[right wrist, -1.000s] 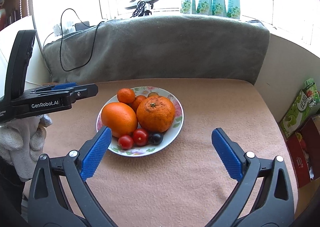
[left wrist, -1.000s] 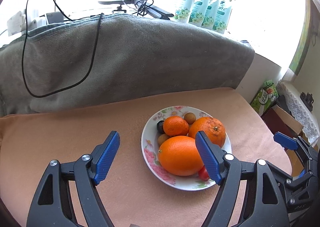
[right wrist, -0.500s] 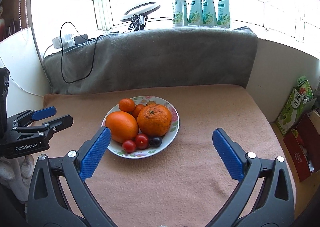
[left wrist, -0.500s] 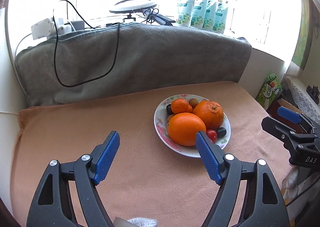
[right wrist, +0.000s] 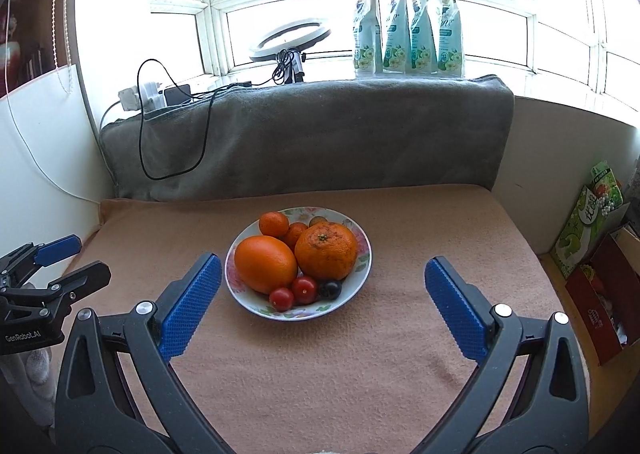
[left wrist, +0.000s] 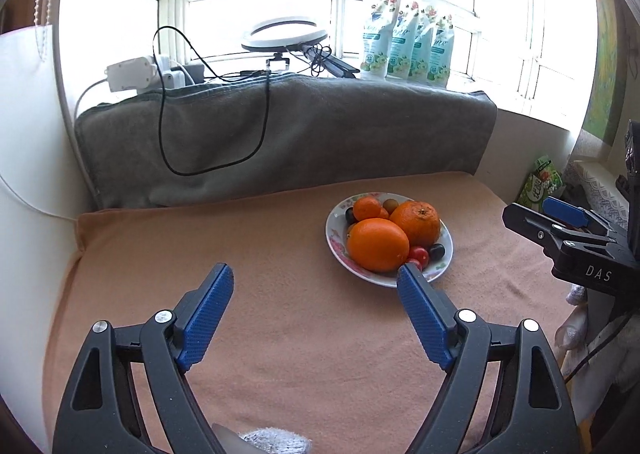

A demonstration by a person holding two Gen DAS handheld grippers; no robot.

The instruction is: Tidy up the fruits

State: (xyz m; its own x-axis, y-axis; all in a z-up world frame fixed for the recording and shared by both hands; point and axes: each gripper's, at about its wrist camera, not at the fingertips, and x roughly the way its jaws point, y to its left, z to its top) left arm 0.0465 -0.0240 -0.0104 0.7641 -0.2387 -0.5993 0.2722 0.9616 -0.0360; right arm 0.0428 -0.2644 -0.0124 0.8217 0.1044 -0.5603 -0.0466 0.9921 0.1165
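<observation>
A flowered plate [right wrist: 360,274] [left wrist: 336,250] sits mid-table on the peach cloth. It carries a smooth orange [right wrist: 265,269] [left wrist: 377,243], a bumpy orange [right wrist: 326,250] [left wrist: 416,222], small tangerines [right wrist: 273,223], two cherry tomatoes [right wrist: 292,293] and a dark grape [right wrist: 330,288]. My left gripper [left wrist: 316,306] hovers near and left of the plate, its jaws opening with nothing between them. My right gripper [right wrist: 322,300] is held wide open, just short of the plate's near rim, empty. Each gripper shows at the edge of the other's view.
A grey blanket [right wrist: 312,137] with a black cable [right wrist: 172,125] backs the table. Refill pouches [right wrist: 408,25], a ring light [right wrist: 290,37] and a power strip stand on the windowsill. Cartons and a box [right wrist: 592,230] sit past the right edge. A white wall [left wrist: 28,173] bounds the left.
Both grippers have drawn back and risen, so the plate looks smaller and farther. The left gripper has shifted left of the plate and its jaws have spread a little.
</observation>
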